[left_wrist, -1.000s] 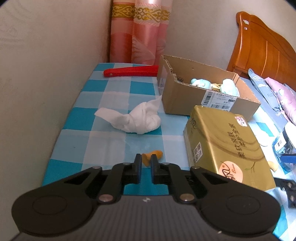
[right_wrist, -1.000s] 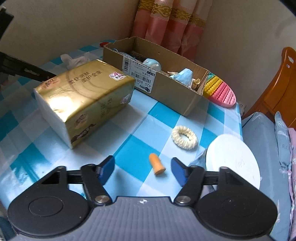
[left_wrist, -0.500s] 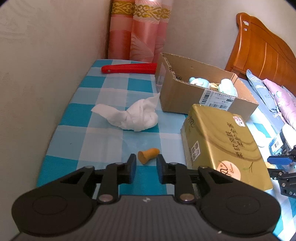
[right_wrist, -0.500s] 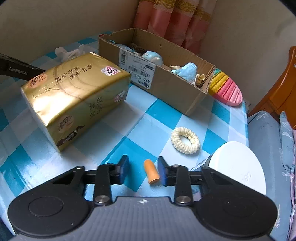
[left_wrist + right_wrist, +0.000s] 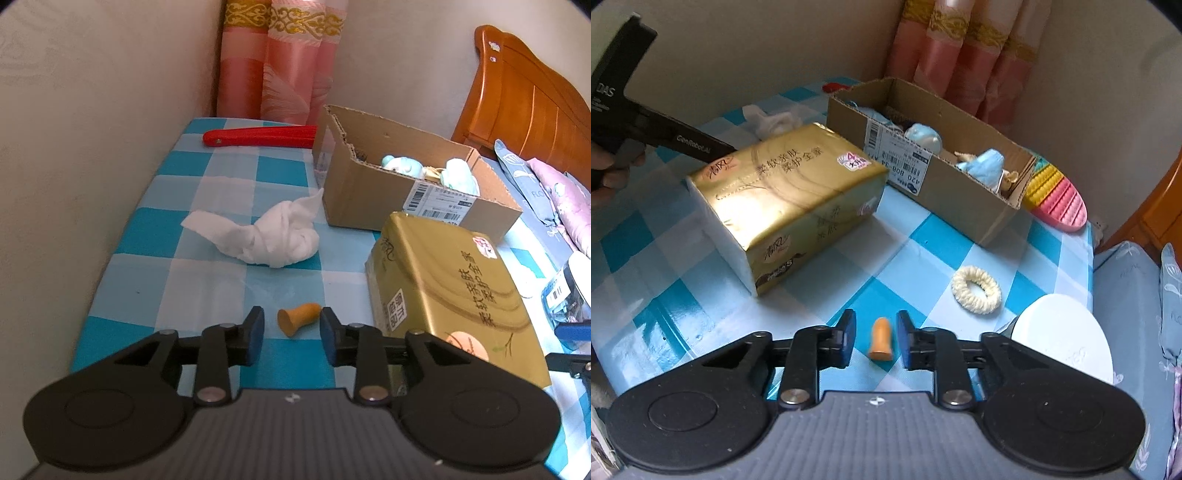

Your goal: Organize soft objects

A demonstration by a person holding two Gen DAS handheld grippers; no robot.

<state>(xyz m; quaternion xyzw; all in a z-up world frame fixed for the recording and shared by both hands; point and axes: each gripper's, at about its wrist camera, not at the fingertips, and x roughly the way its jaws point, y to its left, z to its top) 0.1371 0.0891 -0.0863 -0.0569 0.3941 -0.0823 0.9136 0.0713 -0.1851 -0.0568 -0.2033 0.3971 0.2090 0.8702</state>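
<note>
Partly done: plush toys (image 5: 923, 134) already lie in the cardboard box (image 5: 960, 192), while both the left gripper (image 5: 291, 330) and right gripper (image 5: 873, 338) stand spread, each bracketing an ungrasped orange earplug (image 5: 298, 317) (image 5: 881, 339) on the table, with crumpled tissue (image 5: 273, 232) and scrunchie (image 5: 976, 290) outstanding

We read "GenRobot.AI" and "DAS" on the left gripper (image 5: 661, 136), and "420 B08" on the box label (image 5: 897, 162).
</note>
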